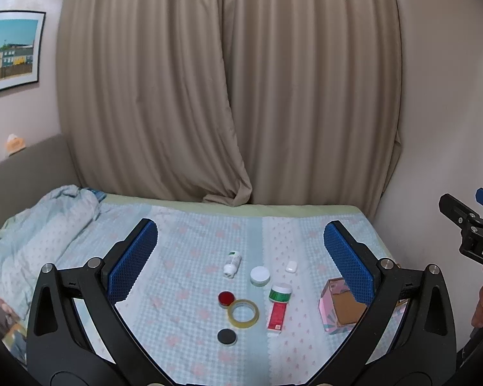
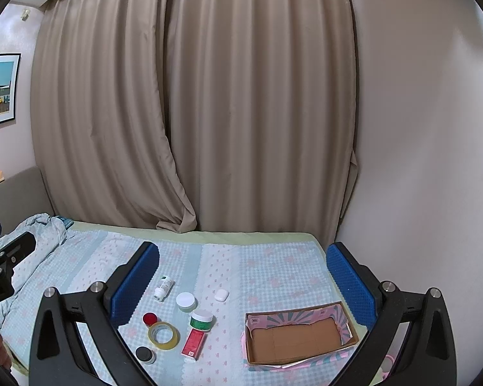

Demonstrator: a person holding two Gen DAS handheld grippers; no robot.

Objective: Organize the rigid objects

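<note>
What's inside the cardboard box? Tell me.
Nothing: the cardboard box shows only its bare brown floor. The near wall hides a strip of that floor.

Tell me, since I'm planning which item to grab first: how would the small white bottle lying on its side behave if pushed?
The small white bottle lies on its side on the bedspread, so it would probably roll when nudged sideways. It looks like rigid plastic, likely light. The soft quilted cloth may damp the rolling somewhat.
</note>
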